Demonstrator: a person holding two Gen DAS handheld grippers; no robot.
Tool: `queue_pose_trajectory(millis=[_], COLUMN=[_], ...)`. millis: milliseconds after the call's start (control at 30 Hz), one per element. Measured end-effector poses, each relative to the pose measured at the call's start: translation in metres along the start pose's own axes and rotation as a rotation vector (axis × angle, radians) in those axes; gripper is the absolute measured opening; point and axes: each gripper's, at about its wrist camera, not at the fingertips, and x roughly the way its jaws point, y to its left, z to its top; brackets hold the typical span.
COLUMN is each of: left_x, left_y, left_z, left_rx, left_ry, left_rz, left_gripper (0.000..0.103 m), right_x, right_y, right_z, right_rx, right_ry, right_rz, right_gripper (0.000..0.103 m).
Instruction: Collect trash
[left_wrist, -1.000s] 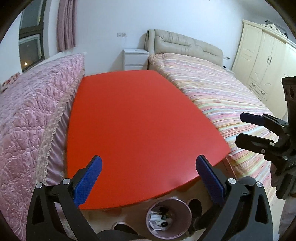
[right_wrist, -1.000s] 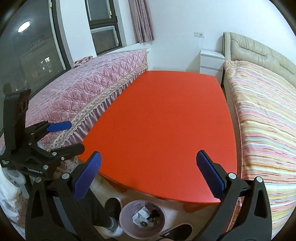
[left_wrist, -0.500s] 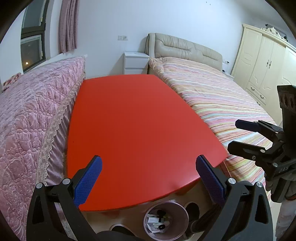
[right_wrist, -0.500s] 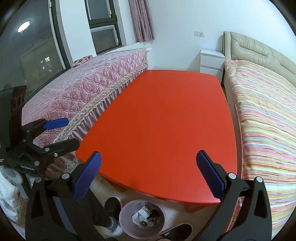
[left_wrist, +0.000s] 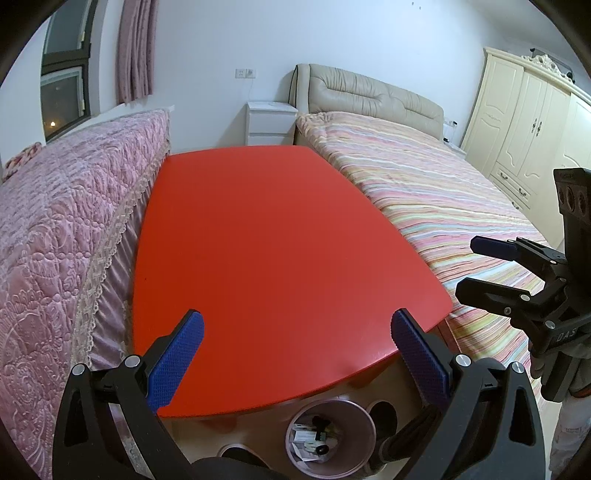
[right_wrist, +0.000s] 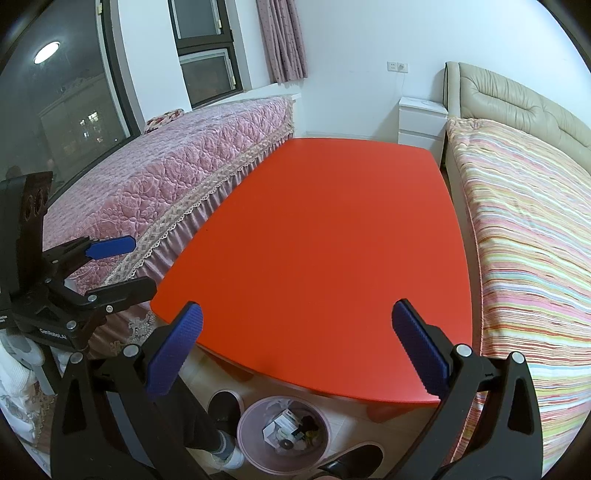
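Left gripper (left_wrist: 295, 350), both blue pads spread wide, nothing between them. Right gripper (right_wrist: 295, 350) same: wide apart, empty. Each shows at the other's flank, right gripper at 3 o'clock in the left wrist view, left gripper at 9 o'clock in the right wrist view, fingers parted there too.

Largest first. Striped bed (left_wrist: 424, 192) runs from 1 to 4 o'clock in the left view; pink quilted bed (left_wrist: 55, 229) fills 8 to 10 o'clock. Red table (left_wrist: 273, 251) sits between them, centre frame, top bare, no trash on it in either view. White nightstand (left_wrist: 271, 123) at 12 o'clock, cream wardrobe (left_wrist: 524, 122) at 2 o'clock.

Pink bin (right_wrist: 251, 439) on the floor at 6 o'clock, just under the table's near edge. Trash (right_wrist: 286, 430) lies inside it: pale paper or wrapper scraps, some small dark bits. Judged light, soft, crushable; the scraps would take a pinch anywhere on a raised edge. The bin itself looks like thin plastic, best taken at the rim.

Hard to make out: what the bin's pieces actually are. Floor under the table hidden. Dark shoes (right_wrist: 223, 404) beside the bin partly cut off by the gripper bodies.
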Motion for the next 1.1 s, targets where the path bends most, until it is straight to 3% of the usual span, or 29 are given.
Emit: queue_pose_trajectory(millis=[1100], left_x=[0.005], left_y=[-0.0018], left_z=[-0.0035], left_rx=[0.007], left_ry=[0.023], left_rz=[0.001], left_gripper=[0.097], right_x=[-0.0002], right_y=[-0.0005], right_z=[-0.0051], right_rx=[0.004], right_ry=[0.01], right_rz=[-0.002], right_gripper=[0.1])
